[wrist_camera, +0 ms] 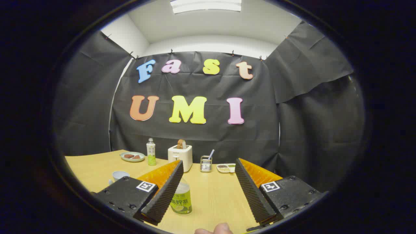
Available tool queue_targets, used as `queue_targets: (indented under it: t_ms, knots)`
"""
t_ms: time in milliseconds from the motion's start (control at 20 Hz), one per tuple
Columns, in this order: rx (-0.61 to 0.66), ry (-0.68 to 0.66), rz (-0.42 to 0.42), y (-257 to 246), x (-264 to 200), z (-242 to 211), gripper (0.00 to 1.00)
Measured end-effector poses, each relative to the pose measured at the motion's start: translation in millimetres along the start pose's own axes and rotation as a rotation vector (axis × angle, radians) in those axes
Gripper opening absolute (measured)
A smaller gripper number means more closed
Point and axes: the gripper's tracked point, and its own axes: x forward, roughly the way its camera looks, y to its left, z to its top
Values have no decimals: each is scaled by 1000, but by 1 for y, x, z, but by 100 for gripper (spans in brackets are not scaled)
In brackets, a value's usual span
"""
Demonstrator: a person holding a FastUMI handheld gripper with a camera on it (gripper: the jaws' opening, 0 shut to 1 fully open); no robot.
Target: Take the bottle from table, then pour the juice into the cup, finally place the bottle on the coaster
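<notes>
the worktop [214, 198] is the broad light-wood surface that carries everything, with spare props pushed to its far edge by the booth wall so the near part stays free for the pour. the claw [208, 191] hangs low over that near part, released, its two fingers spread wide with nothing pressed between them, which suits an approach to a grasp. the toaster [180, 156], with a slice of bread standing up in it, sits beyond the fingers at the back. the bottle [181, 198] stands upright just ahead, close against the inner face of the left finger and partly hidden by it, so the claw likely needs to shift left to centre it. a second bottle [150, 151] stands far back beside a plate [132, 157]. the cup [119, 175] waits left of the left finger. a small metal holder [205, 163] and a shallow dish [226, 167] sit beside the toaster.
</notes>
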Motion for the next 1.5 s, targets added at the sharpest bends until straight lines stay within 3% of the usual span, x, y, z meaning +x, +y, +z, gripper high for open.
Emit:
queue_targets:
  t_ms: [1500]
  knots:
    - [-32,16,17,11,6,-7,100]
